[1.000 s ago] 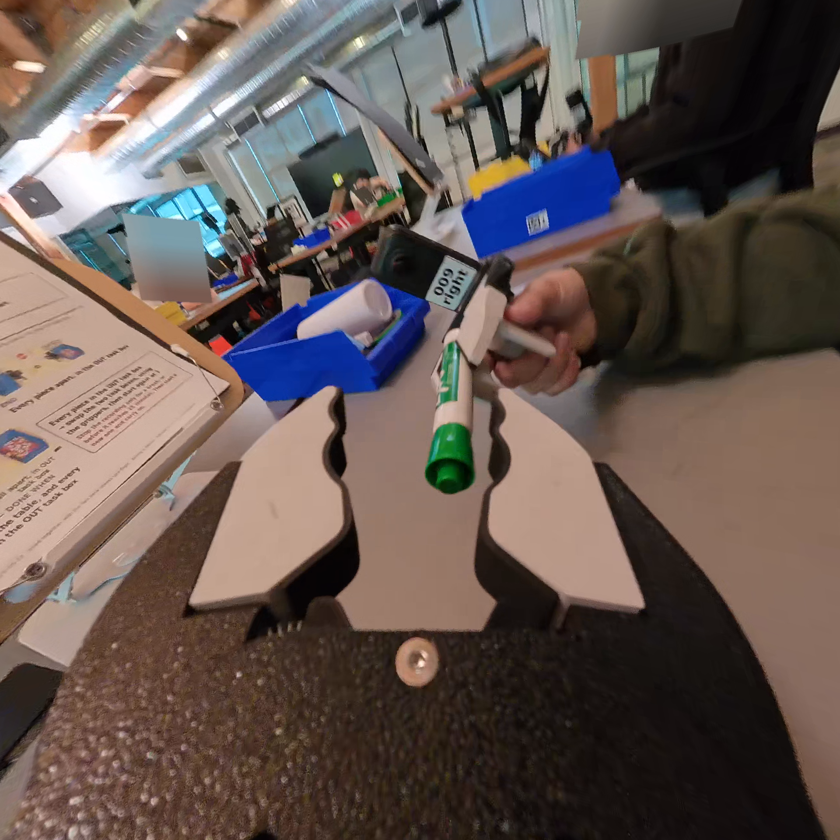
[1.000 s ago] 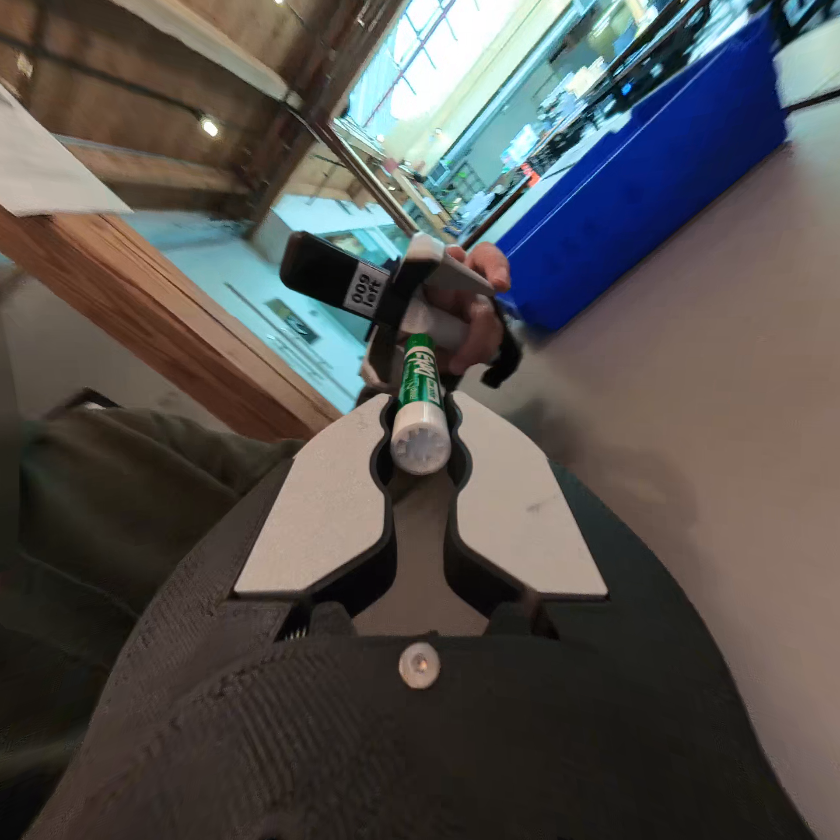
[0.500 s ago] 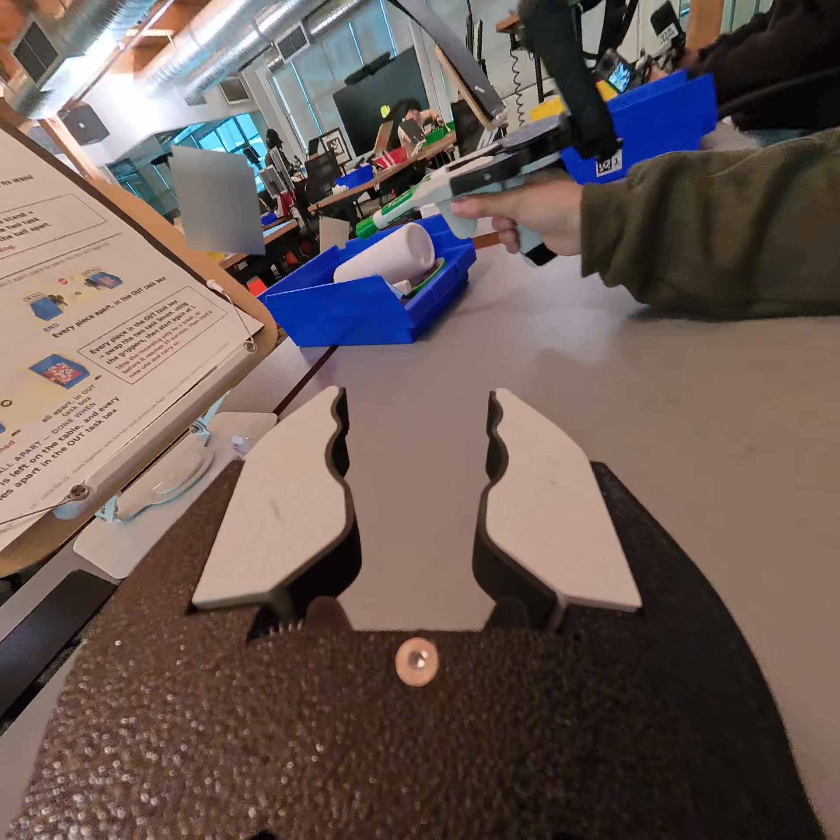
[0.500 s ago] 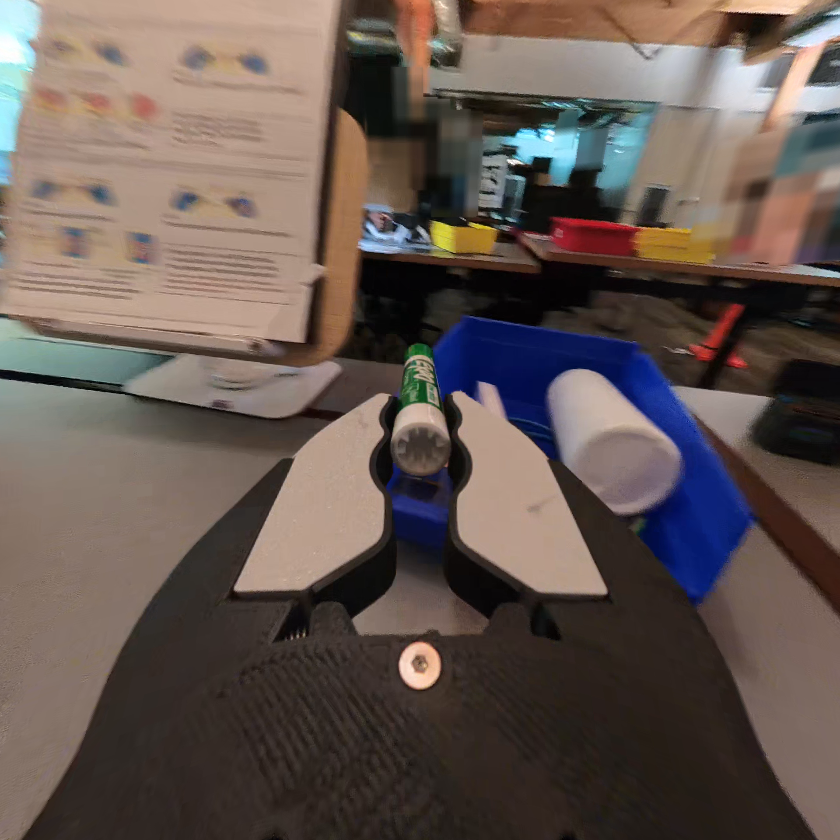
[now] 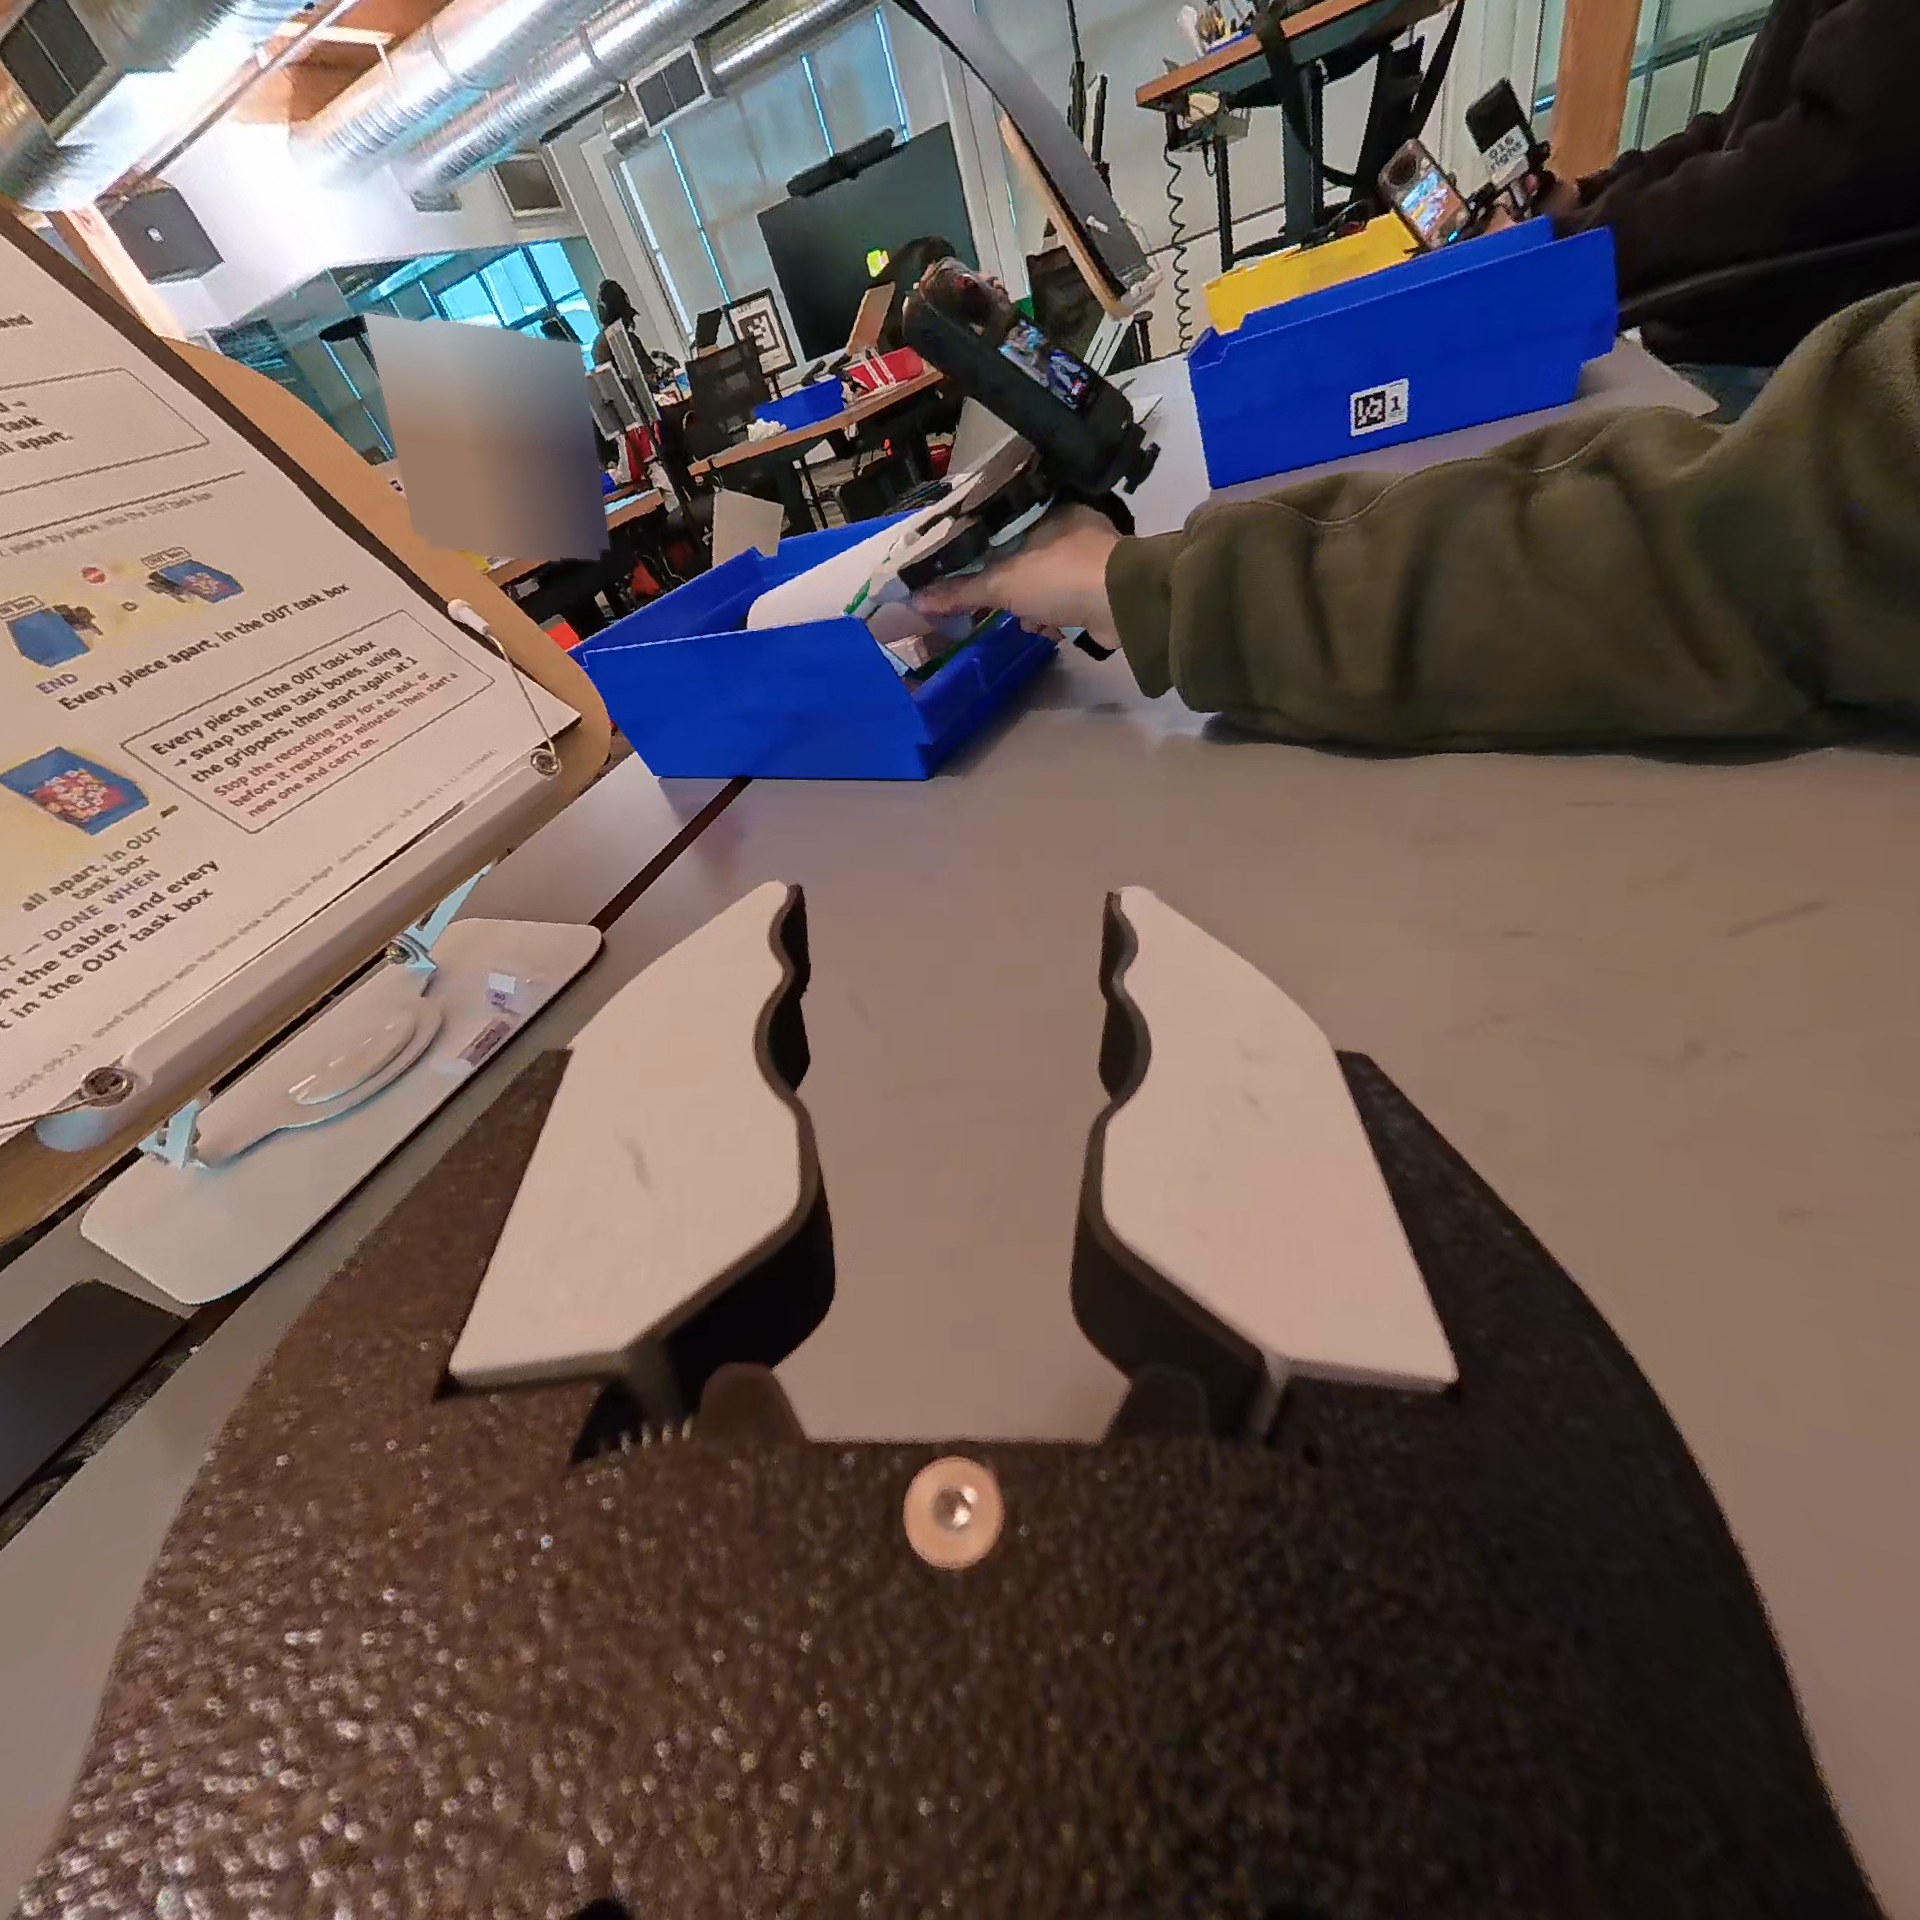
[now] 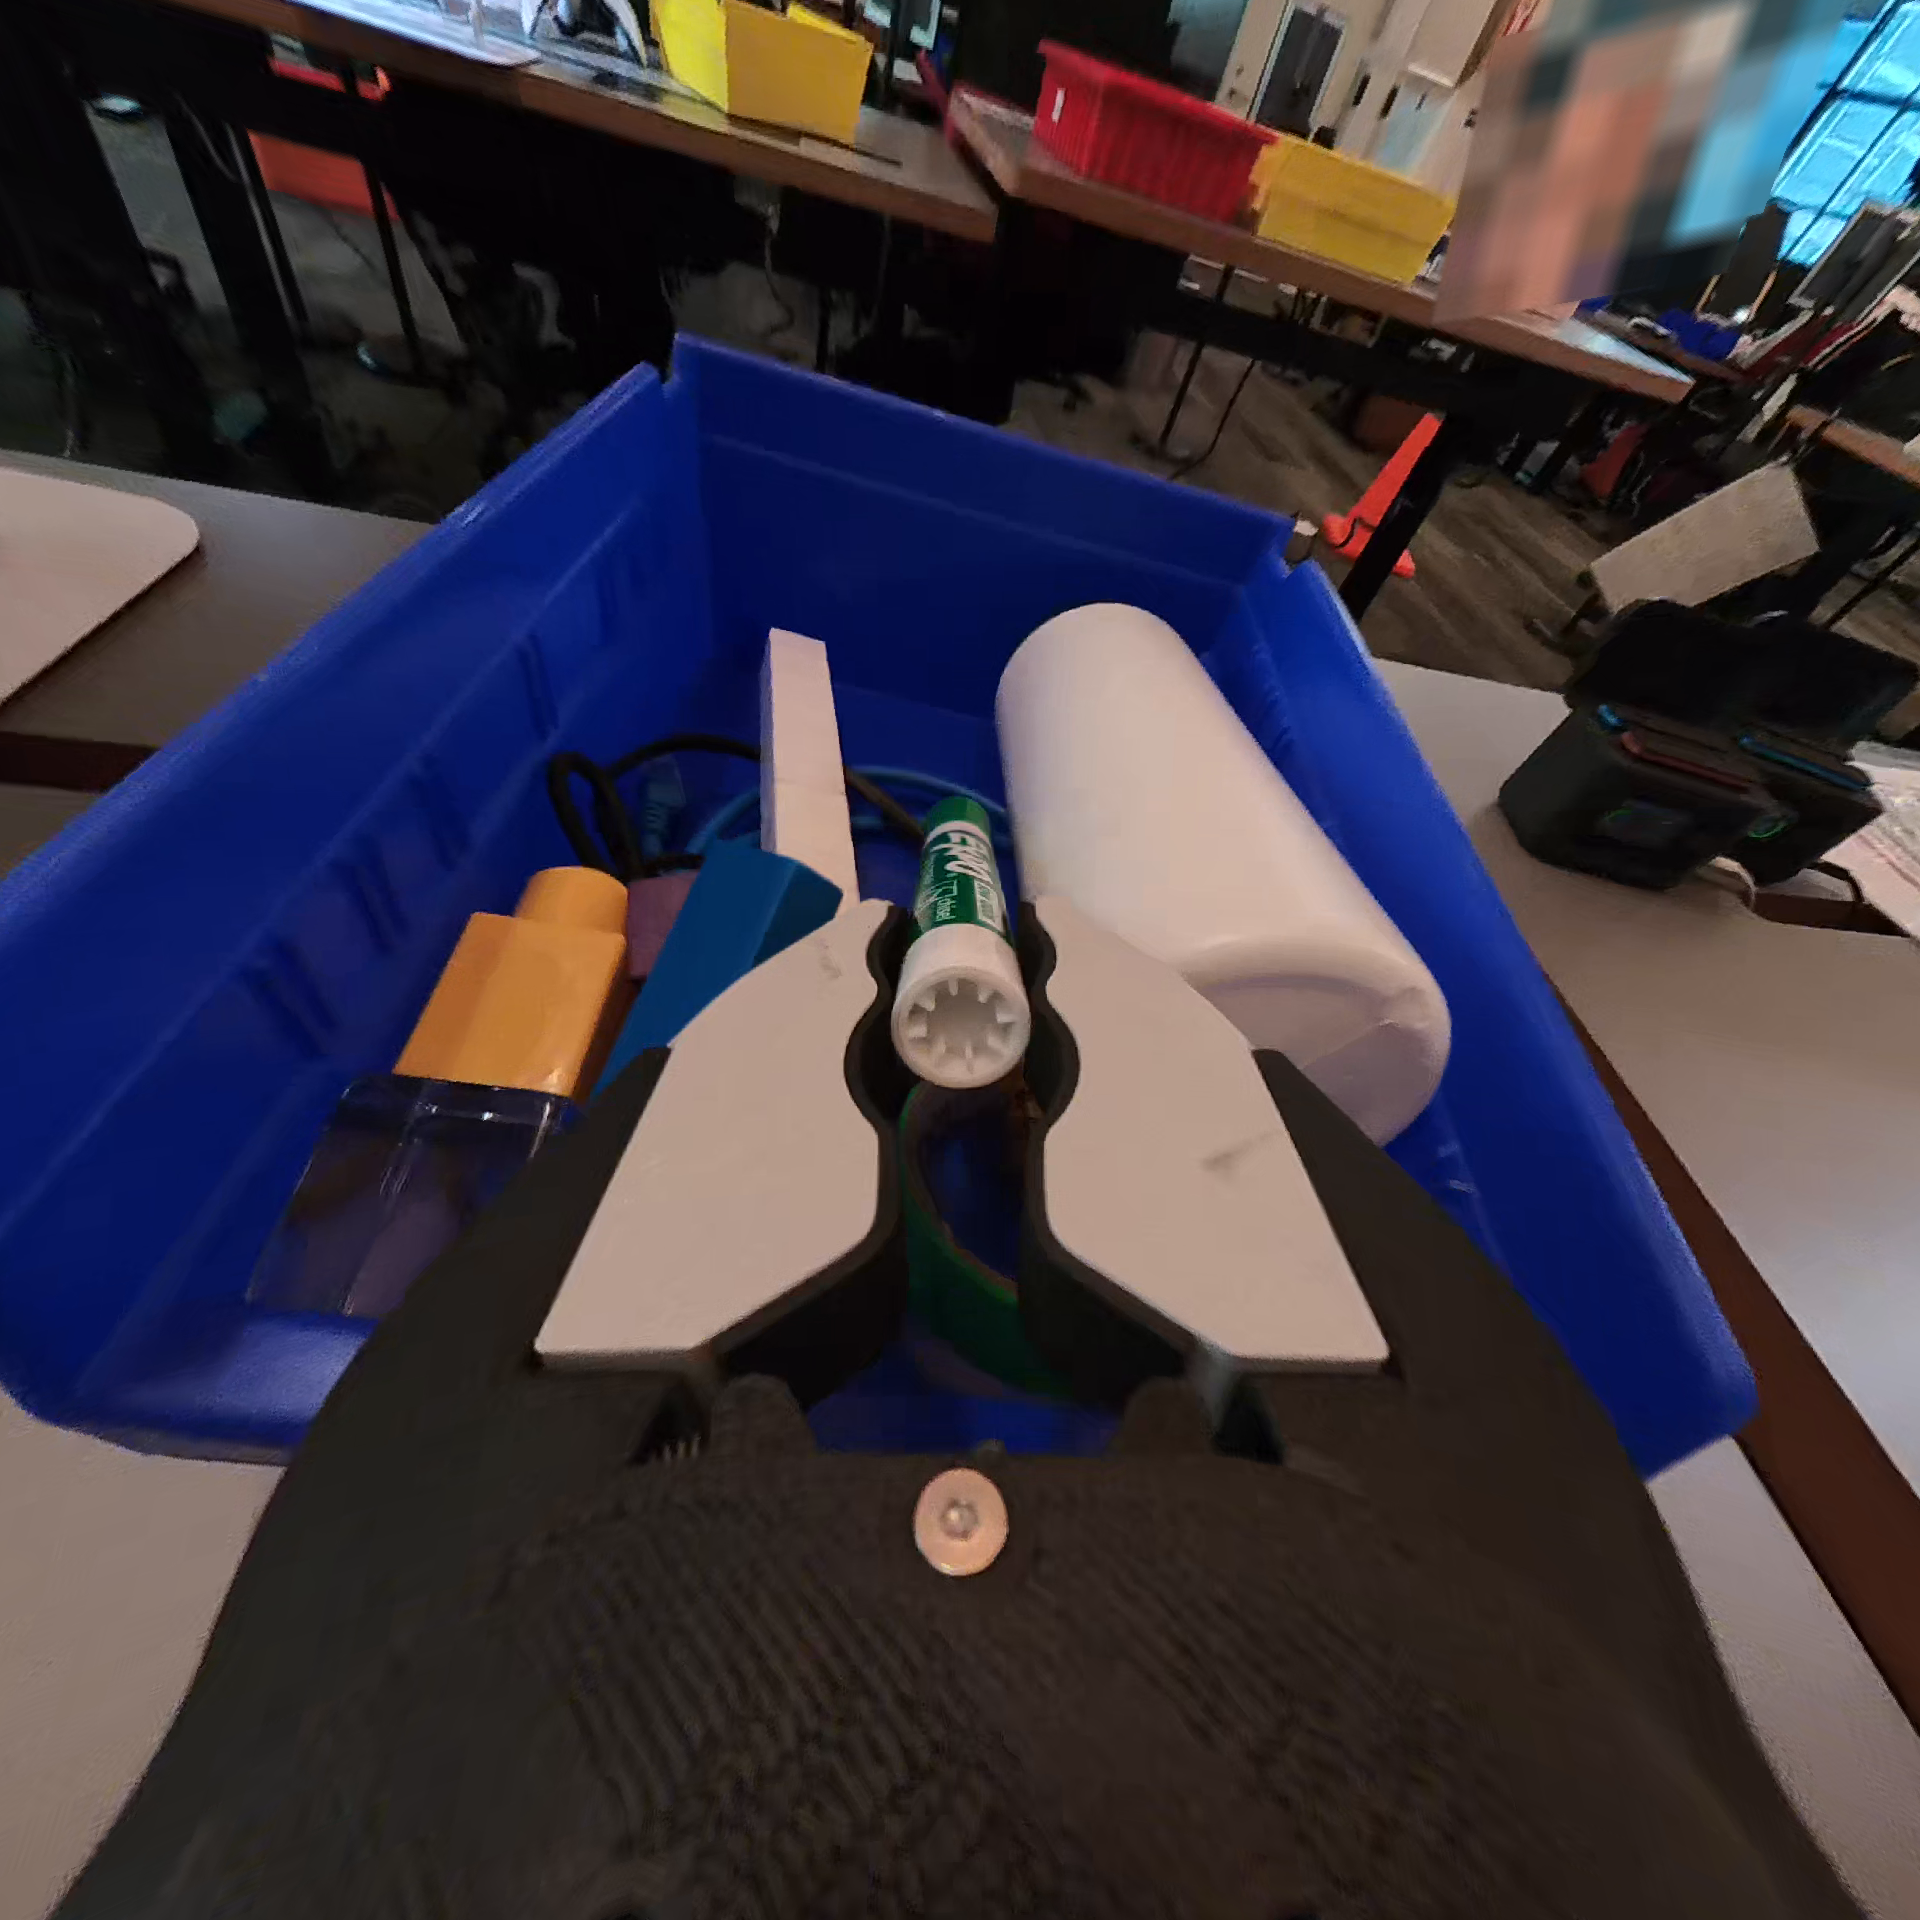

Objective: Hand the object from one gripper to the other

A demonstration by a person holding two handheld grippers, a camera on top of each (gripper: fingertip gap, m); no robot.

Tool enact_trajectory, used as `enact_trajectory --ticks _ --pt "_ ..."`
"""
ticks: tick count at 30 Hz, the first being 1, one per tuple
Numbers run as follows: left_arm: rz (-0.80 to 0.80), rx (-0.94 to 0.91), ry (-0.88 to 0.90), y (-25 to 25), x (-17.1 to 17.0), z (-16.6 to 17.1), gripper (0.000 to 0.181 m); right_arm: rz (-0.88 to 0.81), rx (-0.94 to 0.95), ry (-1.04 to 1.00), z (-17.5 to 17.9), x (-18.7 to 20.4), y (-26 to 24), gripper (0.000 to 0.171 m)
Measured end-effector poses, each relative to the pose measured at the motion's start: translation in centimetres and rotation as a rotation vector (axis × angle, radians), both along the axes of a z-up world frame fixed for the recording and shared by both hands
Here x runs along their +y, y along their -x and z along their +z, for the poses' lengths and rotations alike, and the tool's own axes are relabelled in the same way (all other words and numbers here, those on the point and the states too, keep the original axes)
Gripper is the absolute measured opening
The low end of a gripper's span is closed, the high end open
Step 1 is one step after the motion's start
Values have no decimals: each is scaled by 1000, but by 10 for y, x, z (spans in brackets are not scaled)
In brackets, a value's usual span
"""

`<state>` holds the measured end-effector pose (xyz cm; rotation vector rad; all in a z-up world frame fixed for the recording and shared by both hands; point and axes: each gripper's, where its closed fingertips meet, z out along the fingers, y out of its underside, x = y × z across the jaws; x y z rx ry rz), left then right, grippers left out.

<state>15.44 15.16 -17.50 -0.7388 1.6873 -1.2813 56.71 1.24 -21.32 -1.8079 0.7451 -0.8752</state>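
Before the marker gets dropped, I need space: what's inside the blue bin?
Inside the blue bin: white cylinder, orange-capped bottle, white bar, cables, a green ring. The right gripper covers the front floor.

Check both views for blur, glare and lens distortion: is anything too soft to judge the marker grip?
Right wrist view: the green marker and right gripper are sharp, the grip reads clearly; the blue bin bows from wide-angle distortion; the background is dim.
Left wrist view: the open left gripper is crisp; the grey table shows soft glare; the distant right gripper over the bin is too small to judge.
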Motion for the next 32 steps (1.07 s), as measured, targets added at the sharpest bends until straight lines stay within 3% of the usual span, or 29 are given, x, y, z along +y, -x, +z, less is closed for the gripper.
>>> enact_trajectory --ticks 4,6,8,11,12,15,18,20,22,26,29,32 --pt "8 7 10 -1 1 0 53 22 79 51 -9 5 3 22" --pt "26 11 19 -2 5 1 53 39 102 41 -7 7 7 37" --pt "44 8 48 -2 8 7 53 34 107 9 -1 7 11 51" --pt "82 -28 159 1 17 31 54 -6 72 -33 19 2 19 100" --pt "107 -41 205 3 23 43 53 -15 57 -34 26 -1 24 107" --pt "264 -47 314 18 55 80 50 44 0 -70 49 1 52 116" --pt "548 27 351 55 118 90 44 273 84 -201 56 26 105 110" --pt "739 114 326 86 170 77 40 417 138 -288 55 40 146 108" --pt "841 333 292 111 214 43 35 533 156 -353 51 49 184 102" --pt "954 782 237 132 281 -24 37 575 206 -482 40 64 228 94" --pt "982 1004 174 132 310 -54 39 665 208 -475 37 83 252 88" --pt "953 1115 182 123 324 -74 34 715 189 -422 27 91 265 90"
